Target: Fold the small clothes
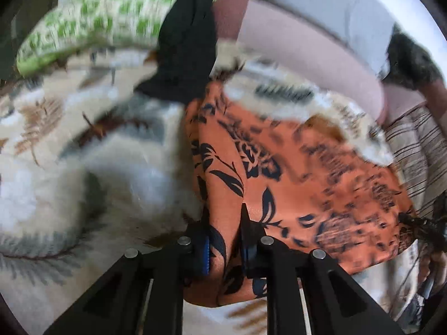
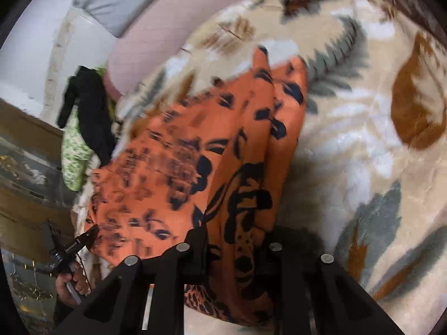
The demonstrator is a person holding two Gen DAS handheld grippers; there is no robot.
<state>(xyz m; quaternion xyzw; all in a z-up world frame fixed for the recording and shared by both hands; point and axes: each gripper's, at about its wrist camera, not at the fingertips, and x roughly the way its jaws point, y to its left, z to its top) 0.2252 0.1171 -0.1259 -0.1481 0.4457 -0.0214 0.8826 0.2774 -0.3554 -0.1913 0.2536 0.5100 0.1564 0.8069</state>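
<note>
Folding orange floral garment (image 1: 293, 167) on leaf-print blanket (image 1: 83, 167) | left claw (image 1: 225, 240) and right claw (image 2: 237, 254) each pinch its edge | next: carry edges over evenly

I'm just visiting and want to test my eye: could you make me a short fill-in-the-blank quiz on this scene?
1. Both grippers, left gripper and right gripper, are shut on the ____ floral cloth.
2. The cloth lies on a fluffy blanket printed with ____.
3. The black garment lies across a ____-and-white patterned one.

Missing words: orange; leaves; green
</note>
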